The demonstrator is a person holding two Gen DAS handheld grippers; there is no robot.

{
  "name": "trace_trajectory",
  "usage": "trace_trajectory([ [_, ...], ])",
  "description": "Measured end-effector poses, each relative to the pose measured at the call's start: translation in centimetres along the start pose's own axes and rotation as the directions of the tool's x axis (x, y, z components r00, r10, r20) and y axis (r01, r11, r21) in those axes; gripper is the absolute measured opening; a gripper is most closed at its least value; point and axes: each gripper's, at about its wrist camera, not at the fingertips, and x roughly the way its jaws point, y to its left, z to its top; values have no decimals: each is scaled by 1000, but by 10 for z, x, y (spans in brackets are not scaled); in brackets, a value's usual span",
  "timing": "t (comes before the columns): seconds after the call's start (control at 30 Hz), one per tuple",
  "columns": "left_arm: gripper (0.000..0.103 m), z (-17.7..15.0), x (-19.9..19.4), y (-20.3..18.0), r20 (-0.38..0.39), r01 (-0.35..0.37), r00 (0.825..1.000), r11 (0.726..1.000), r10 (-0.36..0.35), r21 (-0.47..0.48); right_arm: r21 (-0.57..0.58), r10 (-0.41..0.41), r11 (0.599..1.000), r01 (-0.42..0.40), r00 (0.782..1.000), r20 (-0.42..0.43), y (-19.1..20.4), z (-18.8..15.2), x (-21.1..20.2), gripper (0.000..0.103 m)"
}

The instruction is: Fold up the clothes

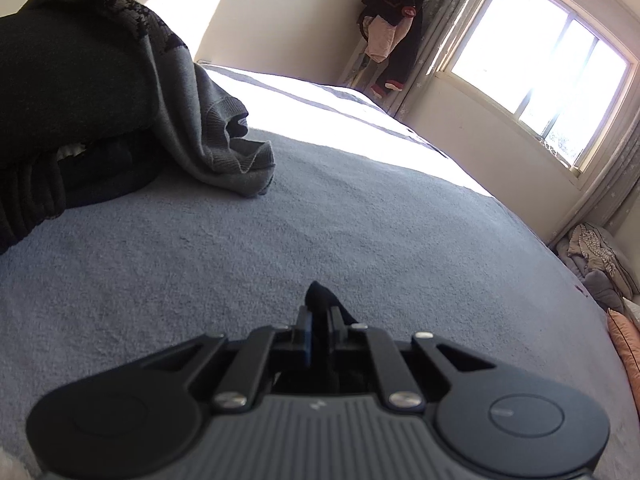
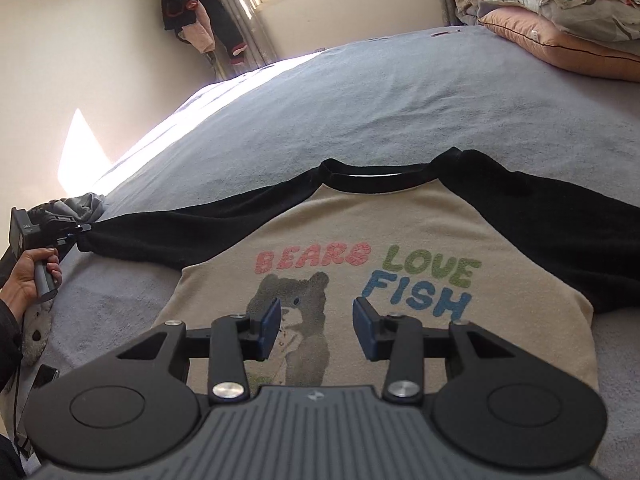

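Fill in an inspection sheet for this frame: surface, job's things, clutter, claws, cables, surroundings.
Surface: grey bedspread, sunlit along the far edge.
Job's things: bear sweatshirt lying flat, print up, black sleeves spread.
Clutter: dark and grey clothes pile; pillows at the head end.
Claws: left claw shut on the sleeve cuff; right claw open above the print, holding nothing.
Cables: thin dark cord near the person's sleeve.
Surroundings: window, curtain, hanging clothes.
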Motion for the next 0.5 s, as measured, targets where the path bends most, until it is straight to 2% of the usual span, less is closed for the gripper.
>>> trace_trajectory([
  [0.1,7,-2,2,-2,4,4,1000,1000,-4,1,-103,19,995,-19,1000,1,22,37,35,43],
  [0.17,7,-2,4,1,-4,5,1000,1000,-5,-10,-216,28,976,-29,1000,-8,47,66,73,43],
  [0.23,7,-4,6,4,-20,3,1000,1000,-3,-21,-344,25,938,-34,999,-32,70,91,115,43],
  [0.33,7,-5,8,5,-30,5,1000,1000,-6,-25,-478,7,877,-47,996,-85,96,118,172,43],
  [0.43,7,-5,9,5,-32,7,999,1000,-8,-17,-581,-43,812,-57,987,-157,112,127,217,43],
  [0.5,7,-5,10,5,-34,8,999,1000,-9,-17,-629,-76,772,-89,970,-231,116,121,236,40],
])
